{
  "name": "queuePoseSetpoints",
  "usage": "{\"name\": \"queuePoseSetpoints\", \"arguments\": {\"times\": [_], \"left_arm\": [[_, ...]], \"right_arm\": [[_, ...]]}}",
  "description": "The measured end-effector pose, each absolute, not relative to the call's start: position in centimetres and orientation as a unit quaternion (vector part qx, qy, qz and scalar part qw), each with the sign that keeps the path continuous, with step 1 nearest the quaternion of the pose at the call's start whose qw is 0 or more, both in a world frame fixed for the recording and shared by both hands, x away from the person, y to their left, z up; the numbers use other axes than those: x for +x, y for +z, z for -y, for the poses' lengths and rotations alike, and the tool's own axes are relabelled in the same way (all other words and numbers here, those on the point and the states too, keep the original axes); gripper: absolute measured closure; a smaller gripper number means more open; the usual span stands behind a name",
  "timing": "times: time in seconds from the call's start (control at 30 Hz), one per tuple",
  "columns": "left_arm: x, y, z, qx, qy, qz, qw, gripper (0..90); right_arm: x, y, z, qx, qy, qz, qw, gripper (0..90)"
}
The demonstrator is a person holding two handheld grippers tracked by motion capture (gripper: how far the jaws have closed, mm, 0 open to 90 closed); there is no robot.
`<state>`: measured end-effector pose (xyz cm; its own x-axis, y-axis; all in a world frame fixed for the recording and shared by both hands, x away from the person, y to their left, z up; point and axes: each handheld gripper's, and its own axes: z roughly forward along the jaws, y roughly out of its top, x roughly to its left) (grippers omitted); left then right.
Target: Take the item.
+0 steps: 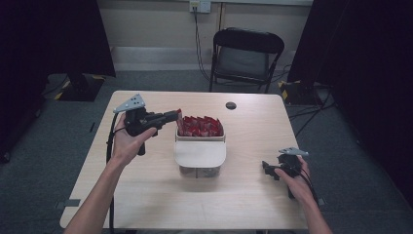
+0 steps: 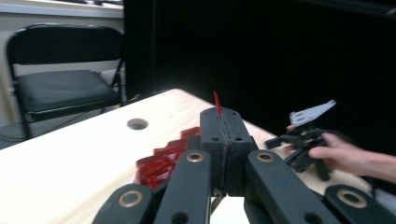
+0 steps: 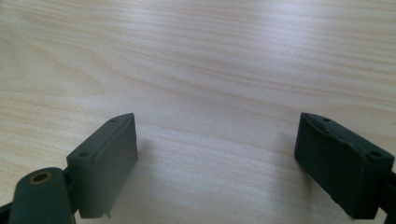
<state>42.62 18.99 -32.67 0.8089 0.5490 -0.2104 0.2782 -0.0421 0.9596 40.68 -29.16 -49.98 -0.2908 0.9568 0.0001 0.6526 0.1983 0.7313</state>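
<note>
red sachet (image 2: 217, 101) is what we hold in our left gripper (image 1: 176, 116), jaws clenched flat on it so that a thin red edge pokes up between the pads in the left gripper view. we have it at the left end of the box (image 1: 200, 153), at the row of red sachets (image 1: 200, 126) standing upright in the box's far part. the box sits mid-table (image 1: 146, 195), its near part covered by a pale flap. our right gripper (image 1: 267, 168) rests near the table's right edge, well apart from the box, jaws spread wide over bare wood.
</note>
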Motion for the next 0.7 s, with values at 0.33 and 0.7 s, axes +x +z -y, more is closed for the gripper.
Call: {"name": "queuePoseSetpoints", "arguments": {"times": [0.33,0.7], "left_arm": [[42.2,-31.7,-19.3,0.712,0.122,-0.287,0.629,89.7],[41.7,-30.8,-19.7,0.707,0.134,-0.281,0.635,89.8]], "right_arm": [[40.7,-50.0,29.2,0.546,0.320,-0.737,0.237,12.7],[40.7,-50.0,29.2,0.546,0.320,-0.737,0.237,12.6]]}}
